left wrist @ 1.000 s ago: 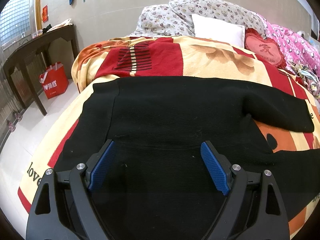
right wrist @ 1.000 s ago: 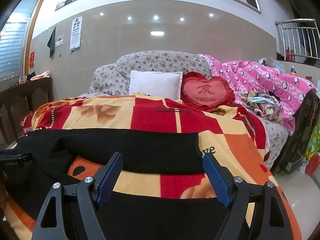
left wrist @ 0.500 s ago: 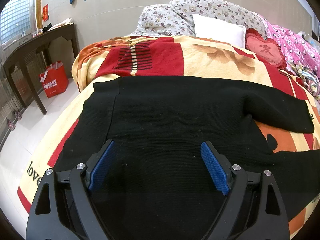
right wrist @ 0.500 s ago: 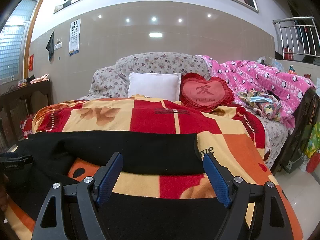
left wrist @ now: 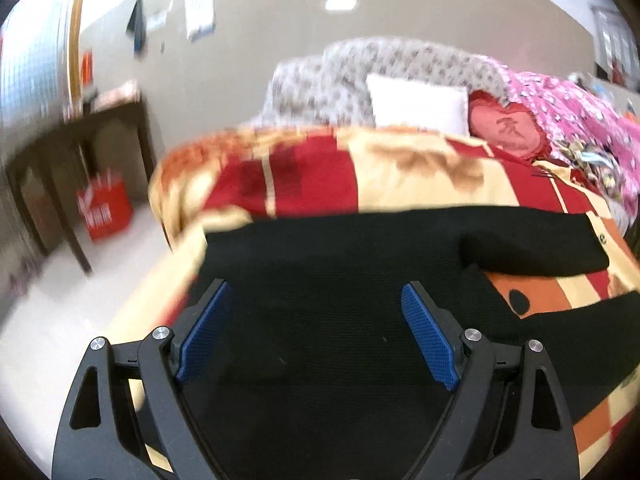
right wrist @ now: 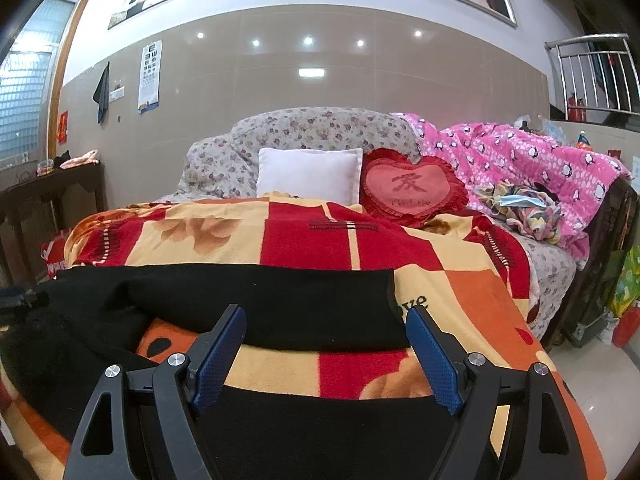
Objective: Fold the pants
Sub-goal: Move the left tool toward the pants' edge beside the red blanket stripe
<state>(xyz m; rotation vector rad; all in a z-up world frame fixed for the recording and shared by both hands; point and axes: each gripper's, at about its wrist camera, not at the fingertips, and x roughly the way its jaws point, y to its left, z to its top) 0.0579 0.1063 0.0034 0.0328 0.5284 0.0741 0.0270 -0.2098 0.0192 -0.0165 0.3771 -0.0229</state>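
Black pants (left wrist: 340, 280) lie spread flat on a red, orange and cream blanket (left wrist: 312, 176) covering a bed. In the left wrist view, my left gripper (left wrist: 316, 304) hovers open over the waist end, nothing between its blue pads. One leg (right wrist: 264, 300) stretches across the blanket in the right wrist view, the other leg (right wrist: 320, 432) lies nearer. My right gripper (right wrist: 326, 328) stands open above the gap between the two legs, holding nothing. The tip of the left gripper (right wrist: 16, 300) shows at the left edge of that view.
At the head of the bed are a white pillow (right wrist: 308, 174), a red heart cushion (right wrist: 412, 188) and a pink quilt (right wrist: 532, 168). A dark wooden table (left wrist: 76, 152) and a red bag (left wrist: 106, 210) stand on the floor left of the bed.
The left gripper has risen and tilted upward, so more of the wall and pillows shows and the view is blurred. The right gripper has stayed still. The pants have not moved.
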